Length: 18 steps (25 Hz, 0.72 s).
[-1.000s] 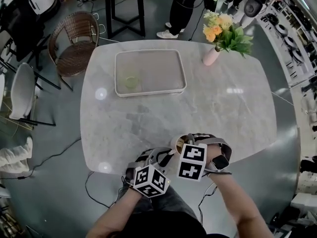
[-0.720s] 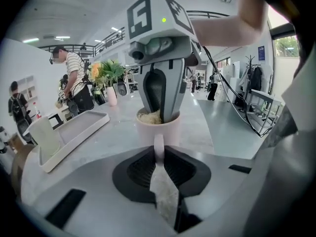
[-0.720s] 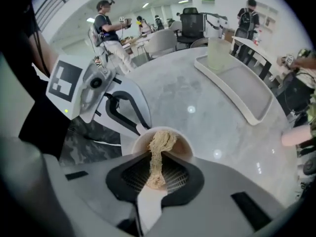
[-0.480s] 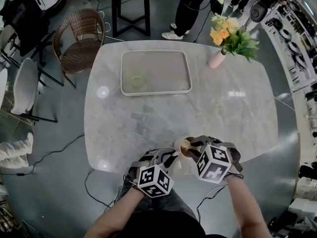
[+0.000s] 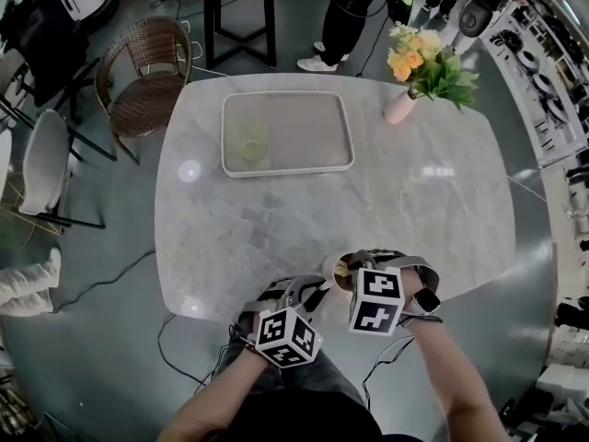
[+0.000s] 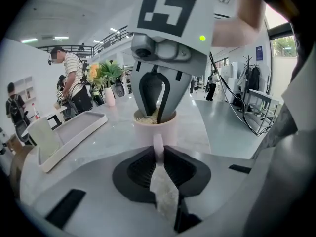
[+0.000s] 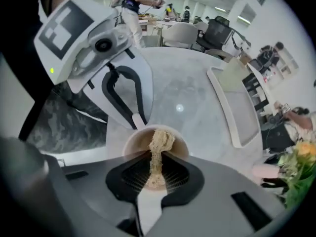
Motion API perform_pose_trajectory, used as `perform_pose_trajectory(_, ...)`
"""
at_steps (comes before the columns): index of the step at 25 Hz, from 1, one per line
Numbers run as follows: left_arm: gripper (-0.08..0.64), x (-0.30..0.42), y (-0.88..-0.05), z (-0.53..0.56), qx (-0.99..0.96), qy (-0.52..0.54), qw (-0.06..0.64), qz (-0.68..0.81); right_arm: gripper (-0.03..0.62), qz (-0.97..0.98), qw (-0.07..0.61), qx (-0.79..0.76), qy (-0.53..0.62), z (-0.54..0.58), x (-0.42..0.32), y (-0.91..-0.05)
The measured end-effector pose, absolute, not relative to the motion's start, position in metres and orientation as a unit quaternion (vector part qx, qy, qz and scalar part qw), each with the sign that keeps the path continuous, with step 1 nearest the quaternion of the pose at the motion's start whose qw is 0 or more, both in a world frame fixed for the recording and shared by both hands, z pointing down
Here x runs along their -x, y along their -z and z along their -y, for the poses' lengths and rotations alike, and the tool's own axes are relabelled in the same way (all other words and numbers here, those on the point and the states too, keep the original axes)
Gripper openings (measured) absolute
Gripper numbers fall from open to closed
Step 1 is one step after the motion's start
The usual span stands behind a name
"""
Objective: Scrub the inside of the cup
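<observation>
Scrubbing step in hand. Cup (image 5: pixel 333 267) sits at the bench's (image 5: pixel 276 219) near edge, right of middle.

Left gripper (image 6: pixel 158 151): fingers (image 6: pixel 136 169) clenched on the cup handle (image 6: pixel 158 143), steadying it.

Right gripper (image 7: pixel 157 158): pointing down, grasping the scrub pad (image 7: pixel 159 143) inside the cup.

Next, likely: work the pad round the wall with the cup held firm.

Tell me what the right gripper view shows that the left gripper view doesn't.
Only the right gripper view: the inside of the cup, with the beige scrubber pinched in the right gripper and reaching into it. Only the left gripper view: the left gripper shut on the cup's handle, and the cup's outer wall. Both: the cup, the white tray, the marble table.
</observation>
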<state>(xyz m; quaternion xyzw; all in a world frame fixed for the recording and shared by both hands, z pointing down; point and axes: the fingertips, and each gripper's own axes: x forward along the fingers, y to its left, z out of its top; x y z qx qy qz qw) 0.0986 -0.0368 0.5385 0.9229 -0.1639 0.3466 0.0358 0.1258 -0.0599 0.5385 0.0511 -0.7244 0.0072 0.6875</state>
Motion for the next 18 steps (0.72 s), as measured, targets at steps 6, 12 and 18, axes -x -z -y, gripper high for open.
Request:
perform_pose_trajectory(6, 0.06, -0.096, -0.539, 0.041, -0.921, -0.351, 0.03, 0.164, 0.06, 0.78, 0.606, -0.085, -0.131, 0.053, -0.12, -0.52)
perform_pose_trajectory(12, 0.06, -0.096, -0.539, 0.04, -0.921, -0.351, 0.03, 0.166, 0.06, 0.736, 0.671, -0.092, 0.004, 0.064, -0.13, -0.513)
perform_pose_trajectory(18, 0.06, -0.096, -0.538, 0.039, -0.922, -0.351, 0.029, 0.163, 0.06, 0.692, 0.715, -0.075, 0.072, 0.068, -0.13, -0.534)
